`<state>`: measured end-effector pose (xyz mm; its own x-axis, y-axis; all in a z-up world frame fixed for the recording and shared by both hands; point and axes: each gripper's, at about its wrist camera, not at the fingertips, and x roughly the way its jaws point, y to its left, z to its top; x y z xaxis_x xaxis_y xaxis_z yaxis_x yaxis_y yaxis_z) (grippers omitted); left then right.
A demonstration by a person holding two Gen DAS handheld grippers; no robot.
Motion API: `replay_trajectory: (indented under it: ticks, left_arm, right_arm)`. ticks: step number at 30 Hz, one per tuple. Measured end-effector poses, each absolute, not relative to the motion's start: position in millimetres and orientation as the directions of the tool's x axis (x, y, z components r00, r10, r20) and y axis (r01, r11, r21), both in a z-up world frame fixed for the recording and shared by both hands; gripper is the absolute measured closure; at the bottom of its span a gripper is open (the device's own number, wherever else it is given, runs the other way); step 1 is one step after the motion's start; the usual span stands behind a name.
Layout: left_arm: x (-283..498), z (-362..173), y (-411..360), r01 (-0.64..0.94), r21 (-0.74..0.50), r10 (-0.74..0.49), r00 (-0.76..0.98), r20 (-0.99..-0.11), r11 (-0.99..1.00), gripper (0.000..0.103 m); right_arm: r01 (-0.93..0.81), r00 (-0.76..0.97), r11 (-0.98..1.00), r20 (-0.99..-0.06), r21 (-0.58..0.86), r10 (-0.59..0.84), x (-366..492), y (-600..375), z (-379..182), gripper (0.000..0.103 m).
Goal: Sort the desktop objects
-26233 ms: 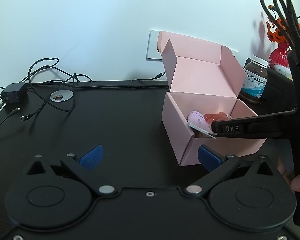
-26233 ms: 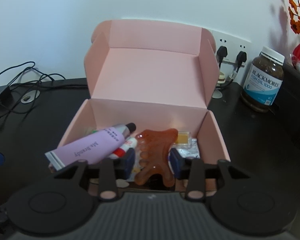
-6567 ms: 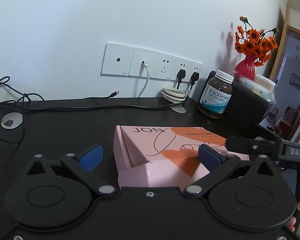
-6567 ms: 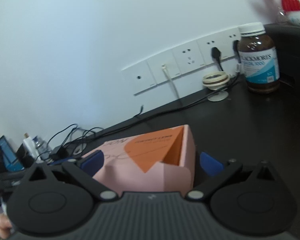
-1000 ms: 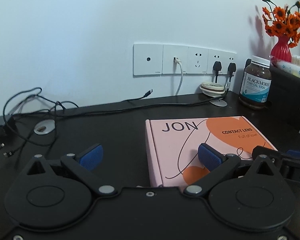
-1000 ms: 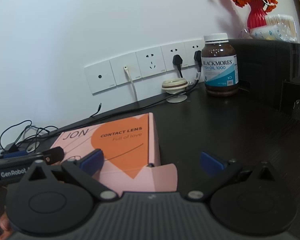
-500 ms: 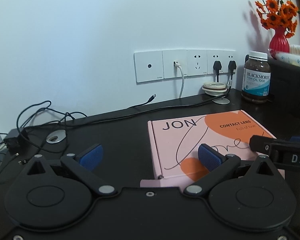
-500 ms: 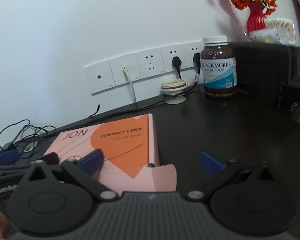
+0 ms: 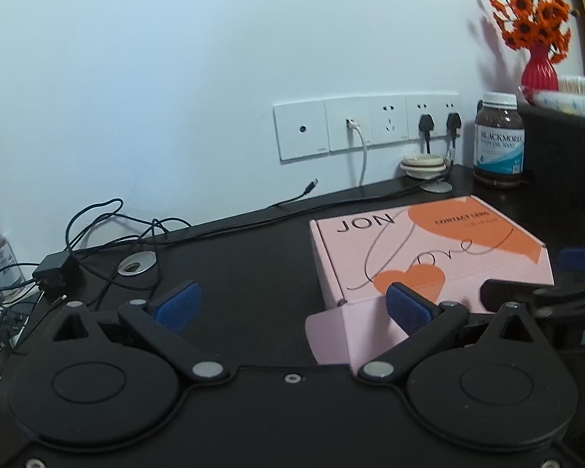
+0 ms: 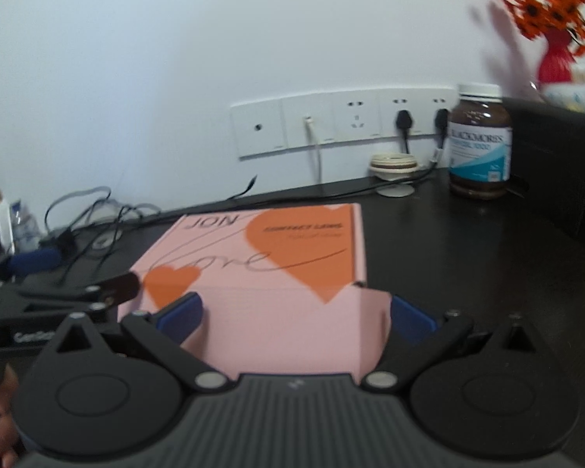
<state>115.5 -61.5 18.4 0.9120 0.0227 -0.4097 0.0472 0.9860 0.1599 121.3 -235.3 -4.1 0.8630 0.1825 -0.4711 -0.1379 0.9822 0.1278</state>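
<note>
On black desk point(image 9: 253, 241), pink box point(image 9: 429, 249) lies lid-down, front flaps still untucked. Contents hidden. Left gripper point(image 9: 292, 300) spread wide beside box; right gripper point(image 10: 296, 312) spread, straddling front flap. Fits closing stage or just-reopening.

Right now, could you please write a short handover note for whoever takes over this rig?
Left gripper: open, empty, at the pink box's left front corner.
Right gripper: open, straddling the box's front flap, not clamped.
Box: on the black desk, lid down; contents cannot be seen.
Done: lid lowered.
Left: side flaps stick out at both front corners; probably tuck them in.
</note>
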Motion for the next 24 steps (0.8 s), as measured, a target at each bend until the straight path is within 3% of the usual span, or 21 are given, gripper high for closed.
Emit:
replay_trajectory:
  ticks: [8,24]
  left_arm:
    - [126.0,19.6,-45.3,0.076,0.086,-0.030,0.896,-0.444,0.993,0.000]
    - [129.2,13.0,-50.4,0.050,0.136,0.017,0.895,-0.446,0.989,0.000]
  right_arm:
    - [-0.118,0.837,0.984,-0.520,0.135,0.171,135.5,-233.8,-8.5,0.001]
    - [-0.062,0.831,0.985,-0.538,0.158,0.138,134.7,-235.6,-12.0,0.001]
